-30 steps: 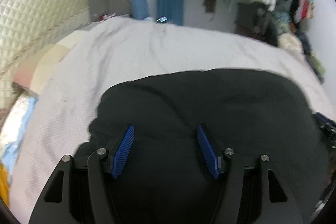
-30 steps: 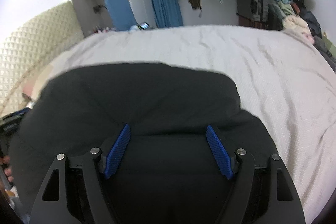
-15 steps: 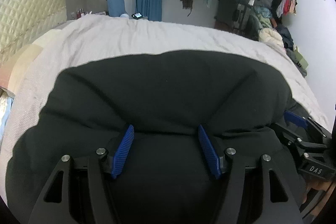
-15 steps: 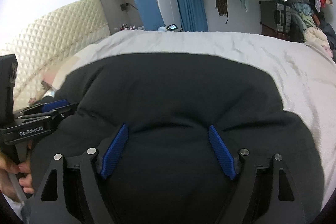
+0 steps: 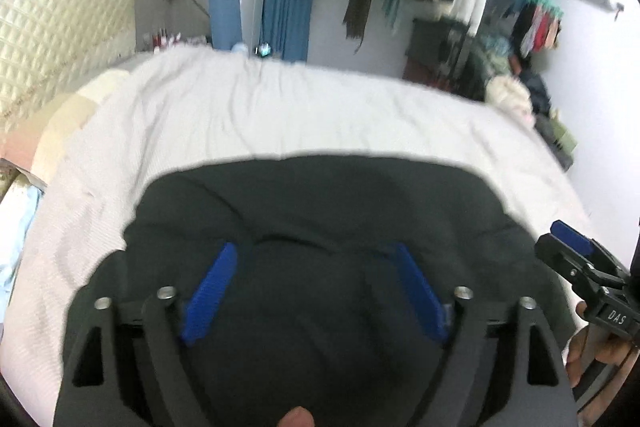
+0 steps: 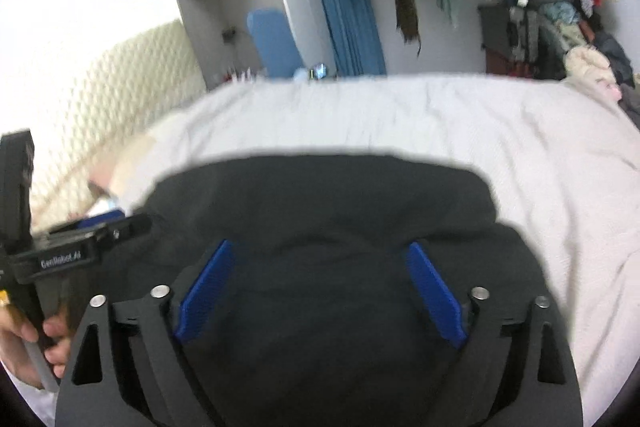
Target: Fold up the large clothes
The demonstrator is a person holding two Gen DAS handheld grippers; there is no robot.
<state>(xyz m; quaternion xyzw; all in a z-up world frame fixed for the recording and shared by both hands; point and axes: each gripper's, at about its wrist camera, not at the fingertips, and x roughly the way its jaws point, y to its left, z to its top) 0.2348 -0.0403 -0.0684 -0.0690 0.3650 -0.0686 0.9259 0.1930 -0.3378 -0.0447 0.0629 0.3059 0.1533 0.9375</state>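
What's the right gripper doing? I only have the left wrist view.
Observer: The right gripper is open. Its jaws have just been opening, and no cloth is pinched between the pads; the black garment lies below them.
Operator: How does the garment's right side lie?
Observer: The top layer ends in a rounded corner, and a lower layer sticks out past it onto the bedspread.
Operator: Is the left hand in shot?
Observer: Yes. The left hand is at that view's left edge, fingers wrapped round a handle.
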